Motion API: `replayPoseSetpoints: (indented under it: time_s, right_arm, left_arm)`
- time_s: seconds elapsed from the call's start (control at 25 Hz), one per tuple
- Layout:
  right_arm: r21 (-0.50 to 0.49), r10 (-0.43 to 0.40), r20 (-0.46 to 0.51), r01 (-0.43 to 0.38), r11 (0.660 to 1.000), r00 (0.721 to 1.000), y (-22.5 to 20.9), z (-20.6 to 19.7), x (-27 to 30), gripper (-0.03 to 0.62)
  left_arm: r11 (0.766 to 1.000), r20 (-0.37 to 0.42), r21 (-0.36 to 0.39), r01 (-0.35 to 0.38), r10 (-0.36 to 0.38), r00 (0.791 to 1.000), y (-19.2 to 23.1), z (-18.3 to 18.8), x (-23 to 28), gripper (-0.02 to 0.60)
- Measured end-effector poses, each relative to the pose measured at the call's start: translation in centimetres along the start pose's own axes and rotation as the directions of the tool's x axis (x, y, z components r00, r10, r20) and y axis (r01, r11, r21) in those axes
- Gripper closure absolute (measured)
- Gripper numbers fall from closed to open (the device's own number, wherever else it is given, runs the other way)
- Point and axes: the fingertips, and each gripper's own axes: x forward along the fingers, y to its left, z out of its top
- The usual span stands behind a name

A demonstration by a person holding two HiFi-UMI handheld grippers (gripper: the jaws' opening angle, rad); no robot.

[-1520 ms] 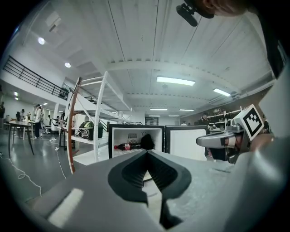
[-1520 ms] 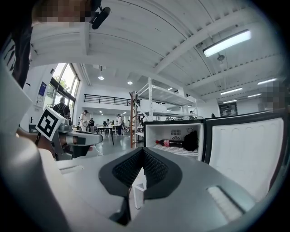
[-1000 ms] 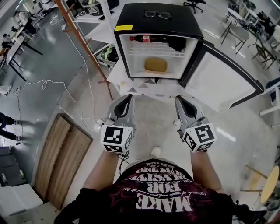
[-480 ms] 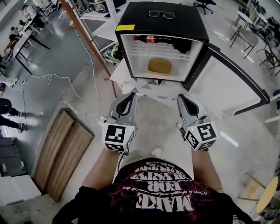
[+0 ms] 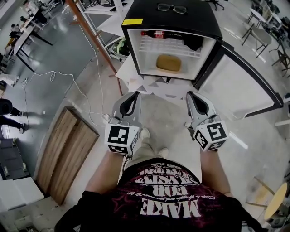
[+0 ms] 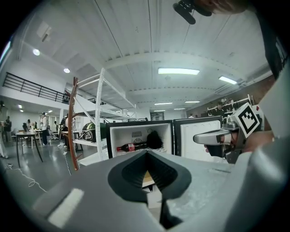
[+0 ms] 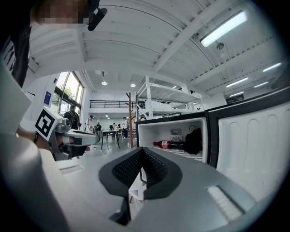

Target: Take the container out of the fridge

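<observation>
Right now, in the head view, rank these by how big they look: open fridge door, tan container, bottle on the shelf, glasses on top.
1. fridge door, by far the largest.
2. container.
3. bottle and glasses: both thin and similar in length, too close to rank.

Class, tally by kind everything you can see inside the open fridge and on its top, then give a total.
Cola bottle: 1
Tan container: 1
Black object: 1
Eyeglasses, on top: 1
Total: 4
</observation>
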Motion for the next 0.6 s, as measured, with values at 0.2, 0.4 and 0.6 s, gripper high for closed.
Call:
replayPoseSetpoints:
  time_s: [0.2, 0.4, 0.6]
  right_arm:
    - [-0.034, -0.027, -0.001, 0.026, 0.999, 1.0, -0.2, 0.5, 0.7, 0.569]
    - [-0.049, -0.055, 0.009, 0.055, 0.997, 0.998, -0.6, 1.3, 1.4, 0.569]
    - [-0.055, -0.077, 0.013, 0.077, 0.996, 0.997, -0.9, 1.8, 2.2, 0.569]
  left_arm:
    - [1.0, 0.029, 0.012, 0.013, -0.014, 0.999, 0.5, 1.0, 0.9, 0.581]
    - [1.0, 0.053, 0.026, 0.009, -0.01, 0.999, 1.5, 1.6, 1.6, 0.581]
    - [0.999, 0.064, 0.032, -0.009, 0.007, 0.998, 2.8, 2.2, 2.3, 0.581]
